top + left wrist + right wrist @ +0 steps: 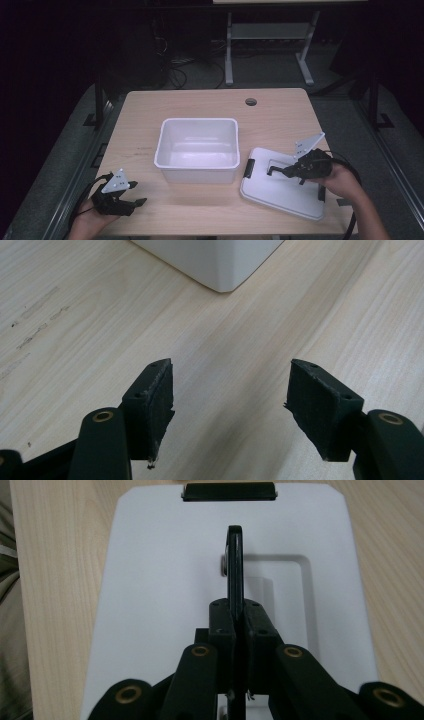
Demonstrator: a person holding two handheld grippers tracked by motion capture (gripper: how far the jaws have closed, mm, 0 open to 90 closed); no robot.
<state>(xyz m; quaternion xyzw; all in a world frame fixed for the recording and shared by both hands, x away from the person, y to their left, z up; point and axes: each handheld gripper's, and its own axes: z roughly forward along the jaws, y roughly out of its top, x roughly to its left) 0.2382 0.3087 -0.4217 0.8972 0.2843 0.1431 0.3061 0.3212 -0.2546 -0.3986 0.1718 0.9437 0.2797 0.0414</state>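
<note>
Lid handle (235, 565) stands clamped between the right tool (235, 617) pads; left tool (230, 405) gapes wide.

High view overlooks table (210, 210); claw views sit close.

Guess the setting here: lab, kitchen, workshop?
Most likely a lab or recording room: a bare wooden table with a cable hole, cables on the dark floor behind it, and a metal-legged bench farther back.
</note>
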